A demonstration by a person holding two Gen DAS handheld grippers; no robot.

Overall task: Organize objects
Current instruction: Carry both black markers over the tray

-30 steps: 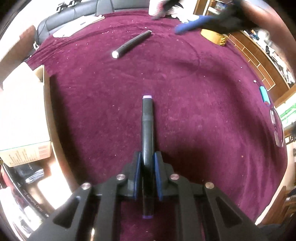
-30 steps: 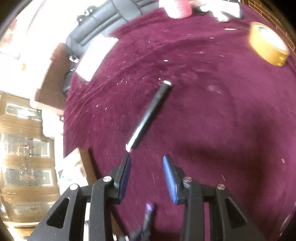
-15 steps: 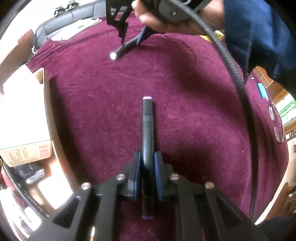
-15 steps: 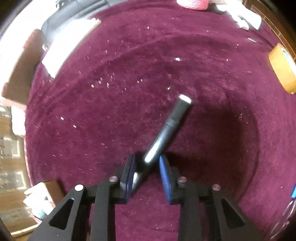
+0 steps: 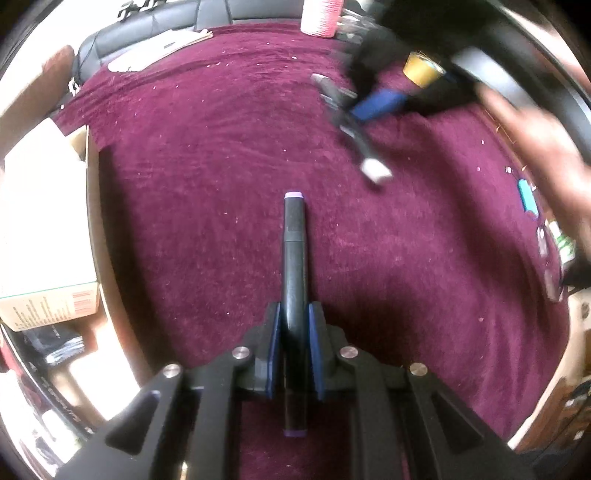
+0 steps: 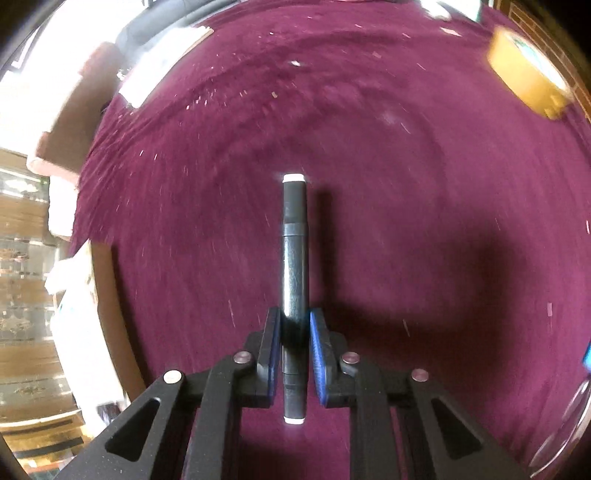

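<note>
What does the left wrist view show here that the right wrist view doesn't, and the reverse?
Only the left wrist view shows the left gripper clamping the purple-capped marker, plus the pink cup. Only the right wrist view shows the right gripper head-on, clamping the white-capped marker. Both show the maroon cloth and the yellow tape roll.

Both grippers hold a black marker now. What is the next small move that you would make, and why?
Probably carry both markers together to one place. The left gripper is shut on the black marker with purple end caps, and the right gripper is shut on the black marker with white end caps, apparently lifted off the maroon carpet. Where they should go is not visible.
</note>
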